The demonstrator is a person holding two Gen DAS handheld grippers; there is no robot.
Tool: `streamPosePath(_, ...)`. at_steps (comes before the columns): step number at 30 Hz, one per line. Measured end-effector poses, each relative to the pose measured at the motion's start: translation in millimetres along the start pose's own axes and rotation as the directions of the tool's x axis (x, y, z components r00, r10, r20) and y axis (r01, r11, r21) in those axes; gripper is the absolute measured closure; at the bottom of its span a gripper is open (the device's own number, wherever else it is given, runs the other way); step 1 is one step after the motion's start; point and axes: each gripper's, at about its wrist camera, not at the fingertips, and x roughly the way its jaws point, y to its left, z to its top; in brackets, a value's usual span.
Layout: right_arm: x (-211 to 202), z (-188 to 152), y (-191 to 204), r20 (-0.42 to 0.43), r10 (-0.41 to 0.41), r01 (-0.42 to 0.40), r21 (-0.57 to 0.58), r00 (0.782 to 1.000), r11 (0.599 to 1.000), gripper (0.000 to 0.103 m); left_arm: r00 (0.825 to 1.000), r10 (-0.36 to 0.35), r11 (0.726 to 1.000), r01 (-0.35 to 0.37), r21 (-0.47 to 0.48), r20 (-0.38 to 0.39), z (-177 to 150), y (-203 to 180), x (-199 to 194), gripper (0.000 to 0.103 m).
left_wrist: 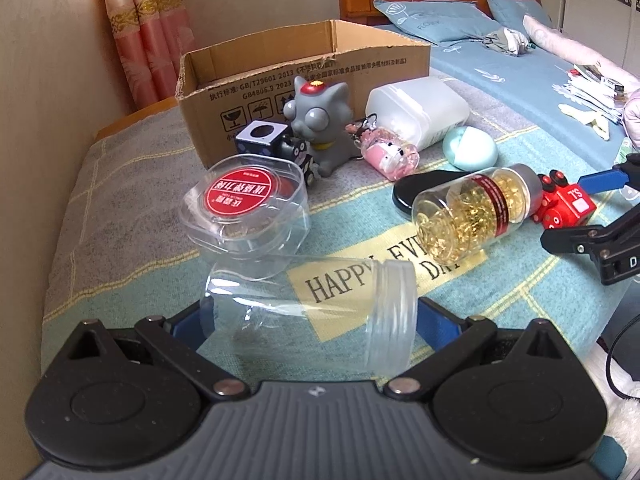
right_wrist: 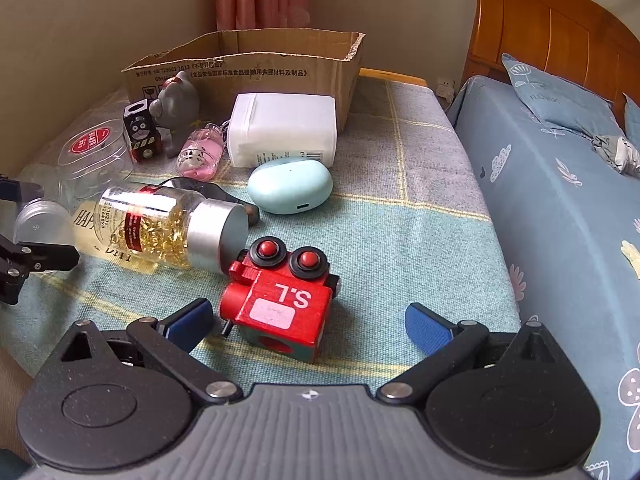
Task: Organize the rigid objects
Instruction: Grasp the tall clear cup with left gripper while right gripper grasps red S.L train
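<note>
An empty clear plastic jar (left_wrist: 316, 312) lies on its side between the blue pads of my left gripper (left_wrist: 312, 320), which is shut on it; the jar also shows in the right wrist view (right_wrist: 38, 220). My right gripper (right_wrist: 308, 326) is open, its pads either side of a red toy train block (right_wrist: 280, 300) marked "S.L", not touching it. The open cardboard box (left_wrist: 304, 68) stands at the back (right_wrist: 248, 68).
On the blanket lie a bottle of gold capsules (left_wrist: 476, 212), a clear tub with a red label (left_wrist: 248, 208), a grey cat toy (left_wrist: 316, 120), a black cube toy (left_wrist: 260, 138), a pink keychain (left_wrist: 390, 156), a white container (right_wrist: 284, 132) and a mint case (right_wrist: 290, 186). A bed (right_wrist: 560, 200) is at right.
</note>
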Motion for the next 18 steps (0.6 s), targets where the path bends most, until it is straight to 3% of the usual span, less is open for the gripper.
streamPosePath(8,0,2,3,0.001,0.000,0.000,-0.009,1.000,1.000,0.000,1.000,-0.003,0.999,0.003,-0.035,0.010,2,4,-8,0.003)
streamPosePath(13,-3,8,15,0.014,0.037,-0.036,-0.053,0.999,0.998,0.022,1.000,0.003,0.999,-0.002,-0.052,0.015,3,3,-11,0.011)
streamPosePath(18,-8,9,16,0.013,0.031,-0.030,-0.080,0.999,0.996,0.043,1.000,0.001,0.998,0.000,-0.067,0.014,5,4,-14,0.012)
